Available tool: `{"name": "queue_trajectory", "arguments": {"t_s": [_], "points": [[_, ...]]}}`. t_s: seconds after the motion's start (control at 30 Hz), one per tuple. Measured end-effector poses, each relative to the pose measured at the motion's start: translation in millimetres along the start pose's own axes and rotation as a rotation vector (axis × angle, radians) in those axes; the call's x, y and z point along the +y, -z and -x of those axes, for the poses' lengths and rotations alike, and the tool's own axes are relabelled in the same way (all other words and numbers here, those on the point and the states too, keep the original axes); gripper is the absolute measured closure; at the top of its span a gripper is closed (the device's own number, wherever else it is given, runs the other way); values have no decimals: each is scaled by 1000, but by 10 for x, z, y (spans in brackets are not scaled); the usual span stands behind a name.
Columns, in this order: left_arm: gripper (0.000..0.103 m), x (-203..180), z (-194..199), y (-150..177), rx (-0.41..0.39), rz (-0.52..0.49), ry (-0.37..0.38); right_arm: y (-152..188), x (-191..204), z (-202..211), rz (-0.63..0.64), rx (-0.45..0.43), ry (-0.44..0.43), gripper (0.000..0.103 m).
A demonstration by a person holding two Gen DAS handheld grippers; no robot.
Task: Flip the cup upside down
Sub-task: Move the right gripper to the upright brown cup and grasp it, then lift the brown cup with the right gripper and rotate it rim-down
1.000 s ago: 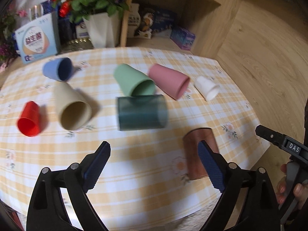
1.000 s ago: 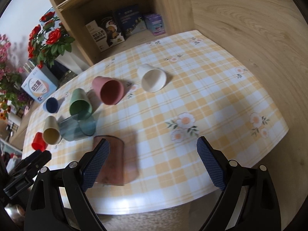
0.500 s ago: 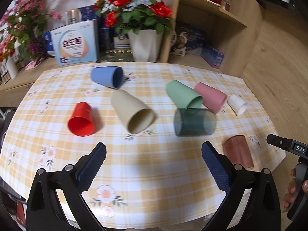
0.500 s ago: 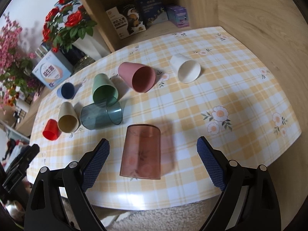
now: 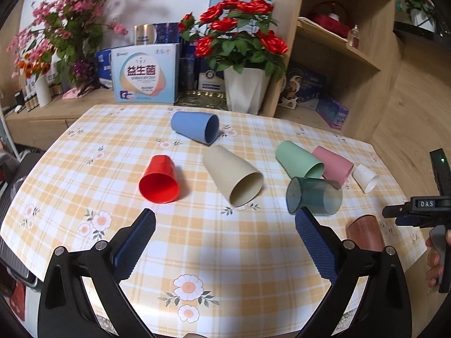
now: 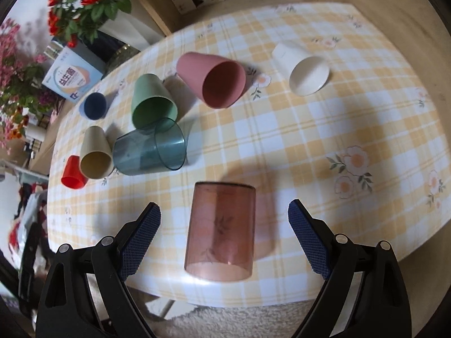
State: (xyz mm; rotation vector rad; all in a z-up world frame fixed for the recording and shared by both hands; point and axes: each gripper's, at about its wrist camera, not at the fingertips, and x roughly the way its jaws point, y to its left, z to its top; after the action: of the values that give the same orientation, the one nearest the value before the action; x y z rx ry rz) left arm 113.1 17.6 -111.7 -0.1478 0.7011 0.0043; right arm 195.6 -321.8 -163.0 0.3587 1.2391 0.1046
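Observation:
Several cups lie on their sides on a yellow checked table (image 5: 225, 253). A see-through brown cup (image 6: 221, 229) lies near the front edge, between the fingers of my open right gripper (image 6: 224, 214), untouched. It also shows at the right in the left wrist view (image 5: 365, 232). My left gripper (image 5: 225, 222) is open and empty above the table's front, with a red cup (image 5: 159, 180) and a beige cup (image 5: 234, 180) beyond it. A teal see-through cup (image 6: 150, 150), a green cup (image 6: 152, 102), a pink cup (image 6: 214, 79), a white cup (image 6: 303, 69) and a blue cup (image 5: 196, 126) lie farther back.
A white vase of red roses (image 5: 242, 53), a printed box (image 5: 143, 74) and pink flowers (image 5: 64, 25) stand behind the table. A wooden shelf unit (image 5: 332, 48) with boxes stands at the back right. The other handheld gripper (image 5: 422, 211) shows at the right edge of the left wrist view.
My left gripper has pulled back and swung left, so more of the table shows. My right gripper has moved in over the brown cup, which now lies between its fingers.

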Motion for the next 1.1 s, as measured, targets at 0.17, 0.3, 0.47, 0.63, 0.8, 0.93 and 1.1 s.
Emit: {"name": "queue_trajectory", "arguments": {"t_s": [0.17,0.3,0.47,0.63,0.8,0.93,1.1], "points": [[6,16,-22,39,14,10,-10,-123,14,-220,-3,58,9,14],[6,-2,-48,71,26,10,-7,-124,16,-361,-7,96,11,15],[6,-20,-80,100,40,10,-9,-111,30,-511,-11,128,16,15],[6,-43,-104,131,56,5,-15,-131,53,-592,-12,135,14,15],[6,-48,-118,141,63,6,-19,-133,45,-636,-18,137,6,15],[6,-62,-132,155,73,4,-22,-115,13,-665,-22,141,0,15],[6,-107,-117,168,73,-8,-24,-106,-35,-694,-34,156,-13,38]]}}
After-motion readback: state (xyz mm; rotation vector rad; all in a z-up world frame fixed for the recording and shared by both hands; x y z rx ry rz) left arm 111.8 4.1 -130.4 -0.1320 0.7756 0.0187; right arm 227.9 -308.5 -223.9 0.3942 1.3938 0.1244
